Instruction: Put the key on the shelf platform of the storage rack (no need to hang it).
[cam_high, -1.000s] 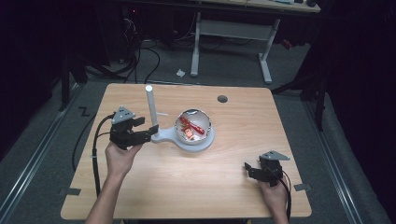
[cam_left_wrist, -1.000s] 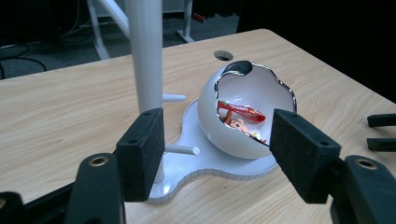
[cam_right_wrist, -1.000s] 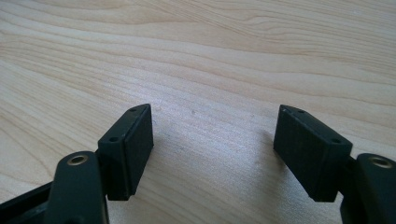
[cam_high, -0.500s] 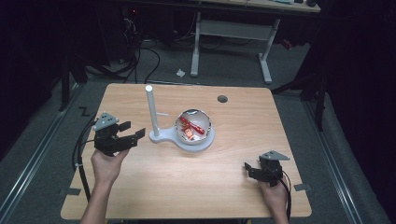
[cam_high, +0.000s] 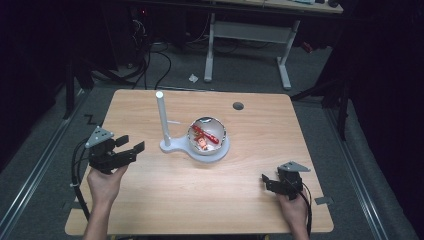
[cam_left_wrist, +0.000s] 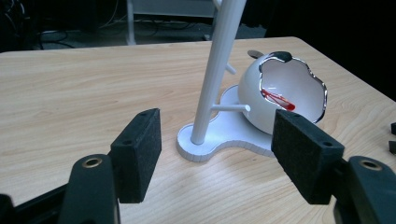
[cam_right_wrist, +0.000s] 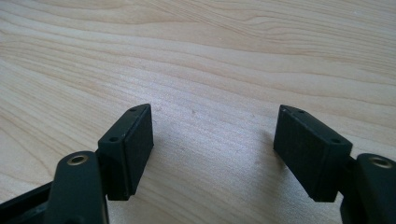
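A white stand (cam_high: 172, 146) with an upright post (cam_high: 161, 117) rests mid-table, joined to a white bowl (cam_high: 206, 136) with a shiny rim. Red items (cam_high: 202, 135) lie inside the bowl. My left gripper (cam_high: 131, 143) hovers left of the stand, apart from it, jaws open and empty. In the left gripper view the post (cam_left_wrist: 217, 70), its side pegs and the bowl (cam_left_wrist: 280, 88) with a red piece (cam_left_wrist: 278, 99) lie beyond the open left gripper (cam_left_wrist: 215, 140). My right gripper (cam_high: 266, 183) rests near the front right, open; between the right gripper (cam_right_wrist: 212, 140) pads is bare wood.
The wooden table (cam_high: 200, 200) has a round cable hole (cam_high: 238, 106) at the back right. Beyond it stand a white desk frame (cam_high: 247, 35) and floor cables (cam_high: 150, 60). A cable (cam_high: 77, 165) trails from the left gripper off the table's left edge.
My left hand has drawn back to the left, away from the stand and slightly toward the front edge. The right hand has stayed put.
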